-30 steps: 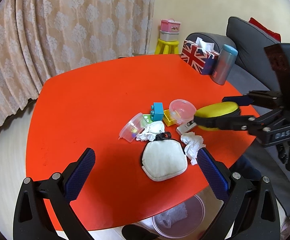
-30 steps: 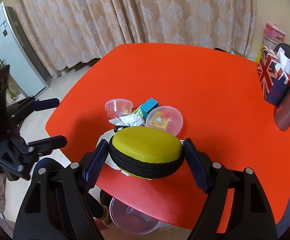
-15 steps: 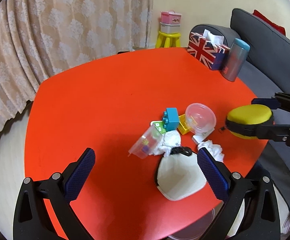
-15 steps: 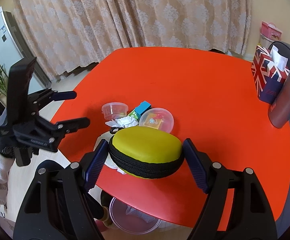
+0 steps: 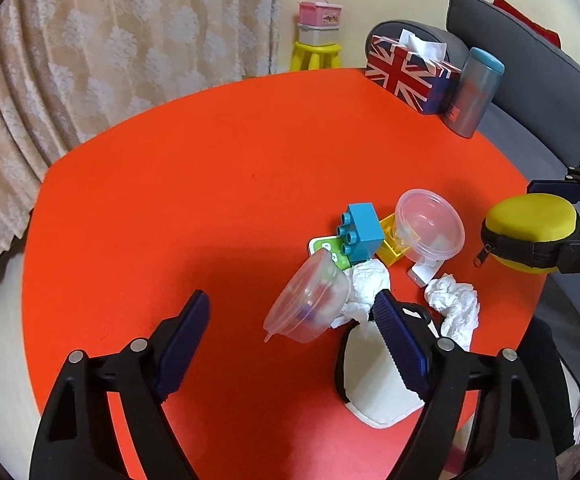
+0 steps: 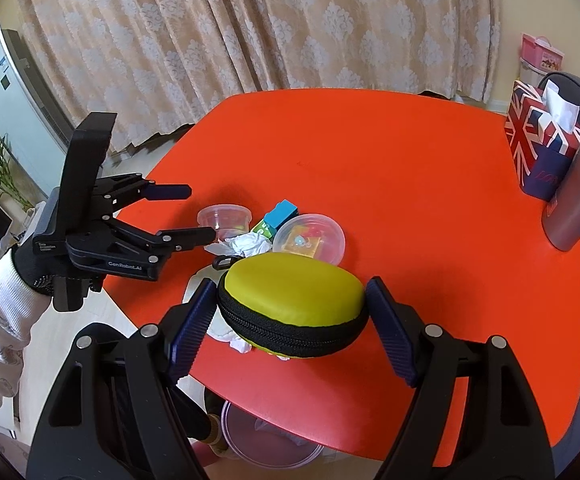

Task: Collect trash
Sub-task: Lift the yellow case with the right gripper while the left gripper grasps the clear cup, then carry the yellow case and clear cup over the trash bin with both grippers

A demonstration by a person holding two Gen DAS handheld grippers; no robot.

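The two crumpled white tissue wads are the trash here. One lies pressed against the tipped clear plastic cup, which I take as landmark; the other lies to the right of the cup, past the flat white pouch with black edging that sits just in front of it. Behind the cup are a blue toy brick, a yellow block and a clear round tub, all close together on the red tabletop.

The left tongs stand open and empty. A second ago they hung wide over the pouch with the whole pile ahead; now they have dropped in close, the right finger lying over the pouch just beside the nearer wad and the cup between the fingers. That reads as the approach to the first tissue pickup, though the cup is in the way and could be caught instead.

The right tongs are clamped on a yellow oval zip case with a black zipper band. They have carried it off to the right of the cup, beyond the tabletop edge, uncovering the second wad. A clear round bin, seemingly with paper inside, waits on the floor below the near edge.
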